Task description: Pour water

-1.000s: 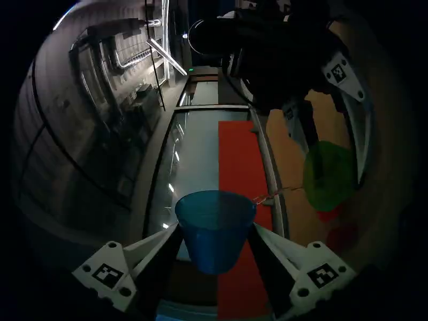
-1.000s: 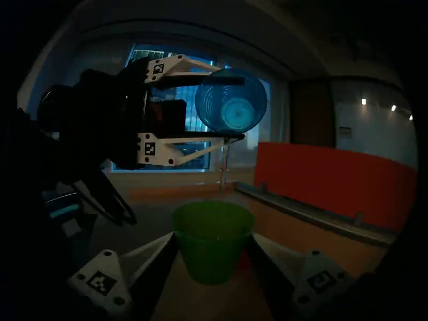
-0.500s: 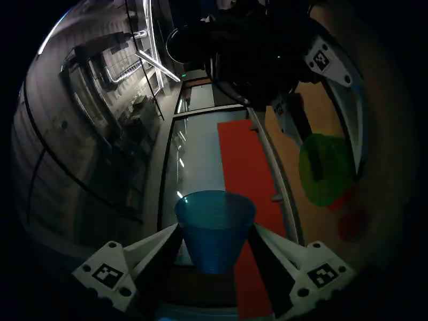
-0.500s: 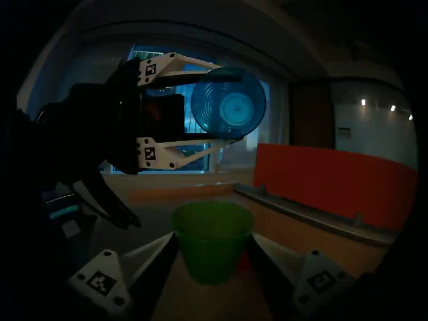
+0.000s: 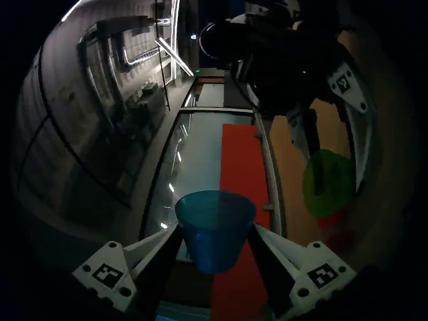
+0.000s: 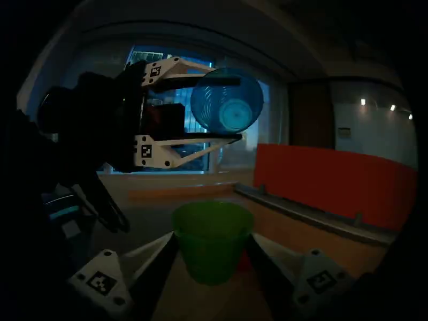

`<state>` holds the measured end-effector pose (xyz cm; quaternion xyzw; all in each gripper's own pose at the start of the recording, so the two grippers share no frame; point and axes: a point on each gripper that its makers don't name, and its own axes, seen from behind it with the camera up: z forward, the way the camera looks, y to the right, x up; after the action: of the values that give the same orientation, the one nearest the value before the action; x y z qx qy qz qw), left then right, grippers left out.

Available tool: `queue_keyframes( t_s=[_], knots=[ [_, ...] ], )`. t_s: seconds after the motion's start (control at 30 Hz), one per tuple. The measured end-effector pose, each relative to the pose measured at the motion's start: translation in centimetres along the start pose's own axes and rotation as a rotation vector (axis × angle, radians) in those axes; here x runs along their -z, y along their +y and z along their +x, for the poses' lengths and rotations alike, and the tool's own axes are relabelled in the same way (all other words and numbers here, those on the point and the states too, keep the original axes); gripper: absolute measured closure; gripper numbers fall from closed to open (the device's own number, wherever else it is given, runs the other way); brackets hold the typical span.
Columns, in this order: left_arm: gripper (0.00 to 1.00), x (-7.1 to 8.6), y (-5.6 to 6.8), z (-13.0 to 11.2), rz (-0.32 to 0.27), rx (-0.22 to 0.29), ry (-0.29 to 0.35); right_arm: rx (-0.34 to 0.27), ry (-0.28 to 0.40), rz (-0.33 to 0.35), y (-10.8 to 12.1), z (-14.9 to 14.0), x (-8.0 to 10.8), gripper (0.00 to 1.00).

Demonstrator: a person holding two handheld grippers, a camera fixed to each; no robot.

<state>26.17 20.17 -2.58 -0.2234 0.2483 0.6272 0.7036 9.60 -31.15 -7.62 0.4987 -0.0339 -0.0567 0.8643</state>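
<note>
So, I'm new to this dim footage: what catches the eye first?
The translucent blue plastic cup stands out: the left gripper holds it tipped on its side, high against the bright window. Below, the right gripper holds a translucent green plastic cup upright, and a long red panel runs along the right.

Translucent glossy plastic: blue cup (image 5: 215, 232), green cup (image 6: 212, 246).
</note>
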Motion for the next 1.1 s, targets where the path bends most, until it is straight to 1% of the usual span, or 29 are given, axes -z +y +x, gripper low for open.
queue_keyframes(
  t_s=[0.33,0.43,0.6,0.93,1.1],
  knots=[
    [0.18,-0.6,0.5,-1.4,-0.034,0.397,-0.004,-0.003,0.007,-0.01,0.2,0.2,0.1,0.12],
    [0.18,-0.5,0.4,-1.6,-0.043,0.503,0.002,-0.003,0.01,-0.012,0.3,0.2,0.2,0.12],
    [0.18,-0.2,0.3,-1.6,-0.058,0.656,0.021,-0.002,0.015,-0.014,0.2,0.5,0.3,0.12],
    [0.18,-0.5,0.2,-1.8,-0.083,0.972,0.06,0.0,0.023,-0.019,0.3,1.0,0.3,0.13],
    [0.18,-0.4,0.2,-1.9,-0.095,1.111,0.079,0.002,0.026,-0.022,0.3,1.3,0.4,0.13]
  ],
)
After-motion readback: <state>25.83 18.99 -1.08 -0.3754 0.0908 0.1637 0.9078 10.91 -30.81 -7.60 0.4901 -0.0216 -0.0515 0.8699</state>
